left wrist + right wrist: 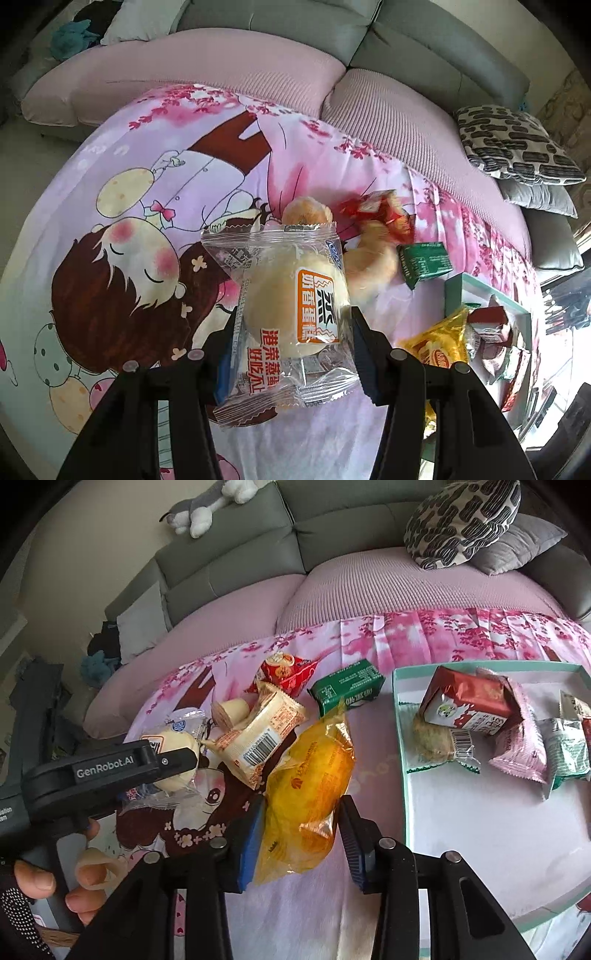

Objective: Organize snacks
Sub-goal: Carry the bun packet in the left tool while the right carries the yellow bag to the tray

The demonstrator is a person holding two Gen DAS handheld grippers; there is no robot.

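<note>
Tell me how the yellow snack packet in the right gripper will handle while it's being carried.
The yellow snack packet looks floppy: its crinkled film sags below the right gripper. It is probably light, being puffy. The glossy wrapper may slip, since the pads pinch mostly film.

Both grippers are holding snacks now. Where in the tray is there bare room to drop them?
The tray's near half is bare, from its left wall across its floor. Its far end is crowded: red carton, pink packet, green-striped packet. The cloth left of the tray is cluttered.
</note>
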